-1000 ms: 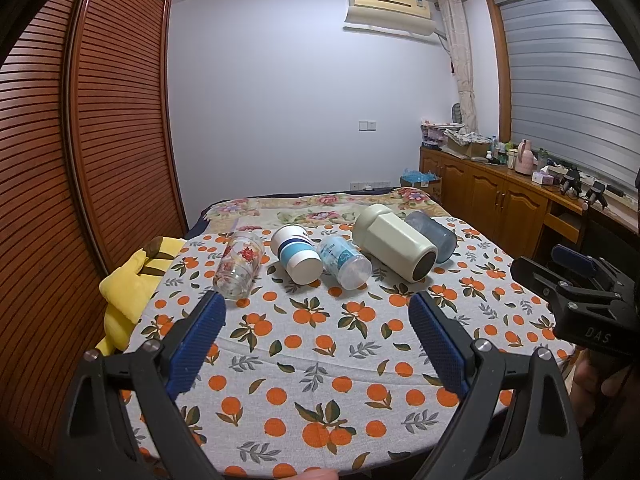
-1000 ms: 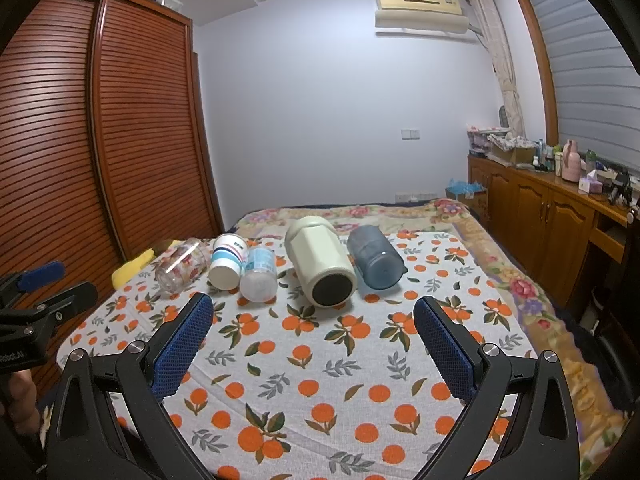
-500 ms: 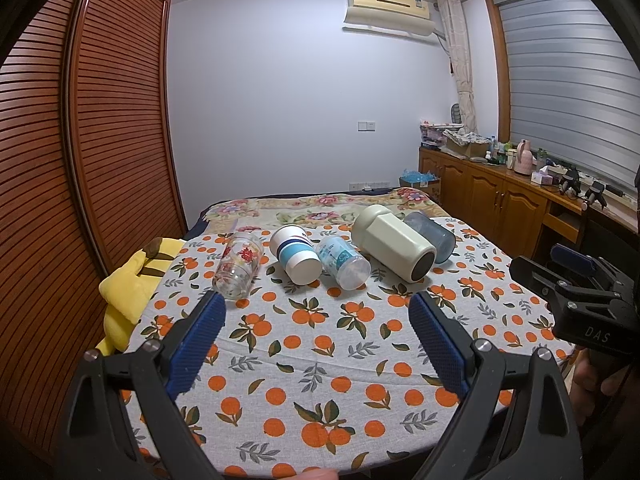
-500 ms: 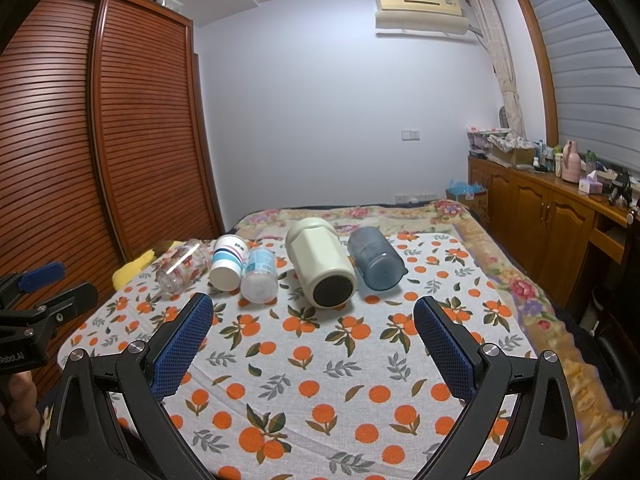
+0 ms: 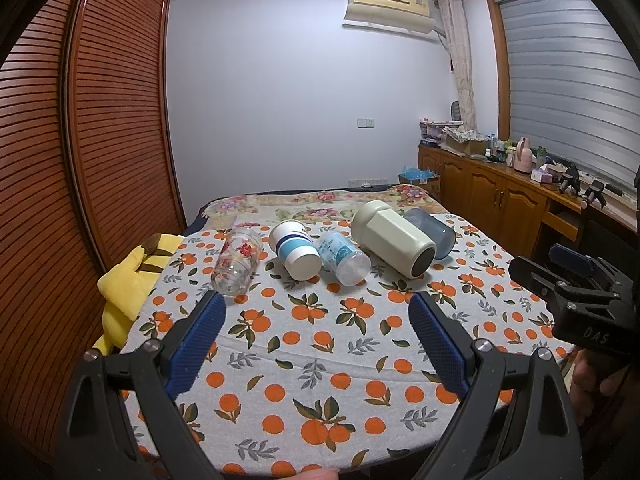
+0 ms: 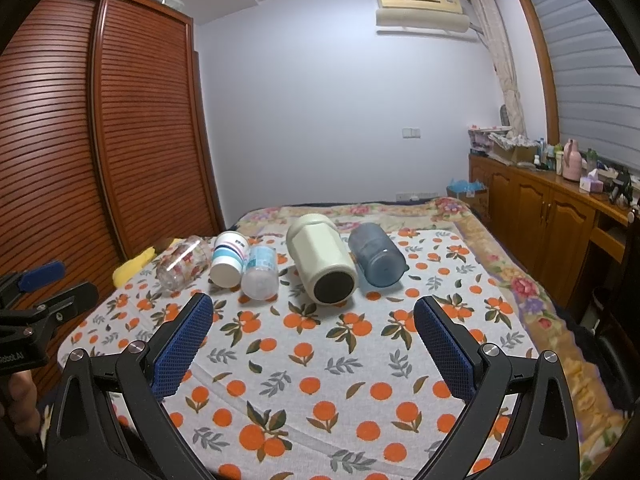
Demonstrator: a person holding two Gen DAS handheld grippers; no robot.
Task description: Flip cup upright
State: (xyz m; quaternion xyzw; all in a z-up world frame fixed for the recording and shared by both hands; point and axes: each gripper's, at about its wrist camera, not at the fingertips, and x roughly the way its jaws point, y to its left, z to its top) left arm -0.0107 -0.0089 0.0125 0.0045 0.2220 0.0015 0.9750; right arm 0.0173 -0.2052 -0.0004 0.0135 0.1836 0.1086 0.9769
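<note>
Our left tongs (image 5: 316, 336) and right tongs (image 6: 314, 338) gape wide, grasping nothing. Five cups lie toppled on the orange-print cloth (image 5: 320, 344) over our desk, beside a slatted wardrobe (image 5: 100, 140).

5 cups (image 5: 304, 254) crowded afar, near cloth (image 5: 320, 344) bare

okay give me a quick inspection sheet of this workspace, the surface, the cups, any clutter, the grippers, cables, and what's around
Surface: orange-print cloth over a table, flat.
Job's things: five cups in a row, all on their sides: floral glass, blue-striped white cup, blue-print clear cup, cream tumbler, grey-blue cup. None upright.
Clutter: yellow plush toy at the table's left edge.
Grippers: left gripper and right gripper, jaws wide open, empty, short of the cups.
Cables: nothing seen.
Surroundings: louvred wardrobe, air conditioner, wooden cabinets with bottles on top, window blinds.
</note>
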